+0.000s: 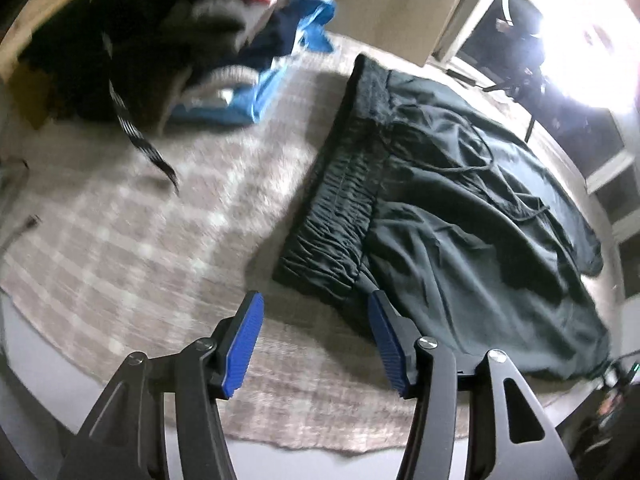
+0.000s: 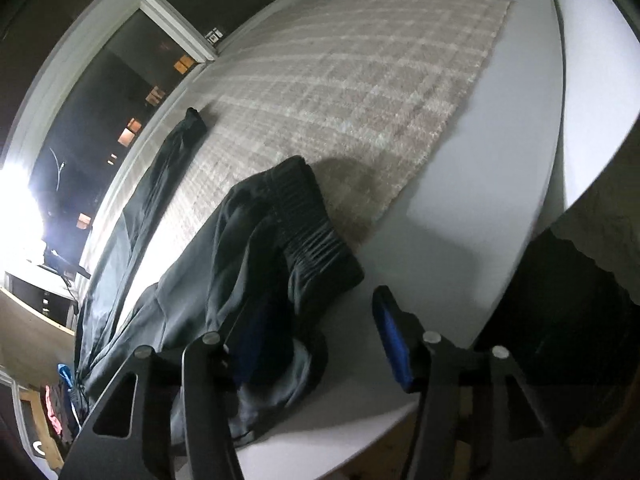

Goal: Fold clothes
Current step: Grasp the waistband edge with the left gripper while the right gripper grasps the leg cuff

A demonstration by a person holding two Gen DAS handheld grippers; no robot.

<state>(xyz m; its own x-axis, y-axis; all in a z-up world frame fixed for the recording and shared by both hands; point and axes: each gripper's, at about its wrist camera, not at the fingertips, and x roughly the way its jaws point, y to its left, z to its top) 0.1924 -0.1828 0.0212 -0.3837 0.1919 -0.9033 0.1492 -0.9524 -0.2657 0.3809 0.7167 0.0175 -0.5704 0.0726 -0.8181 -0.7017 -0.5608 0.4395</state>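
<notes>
One pair of dark green trousers with a gathered elastic waistband [image 1: 460, 200] lies spread out. One beige checked woven rug [image 1: 152, 240] lies under it. One heap of mixed clothes [image 1: 192, 52], black, grey, blue and pink, sits apart; its pieces cannot be counted.

A beige checked rug [image 2: 360, 80] covers most of a white counter [image 2: 480, 220]. Dark windows [image 2: 132, 92] with white frames run alongside. A bright lamp [image 1: 592, 40] glares near a tan board [image 1: 392, 4].

dark trousers [image 1: 460, 208] on checked rug [image 1: 160, 220] (laundry pile [image 1: 192, 48] behind)
</notes>
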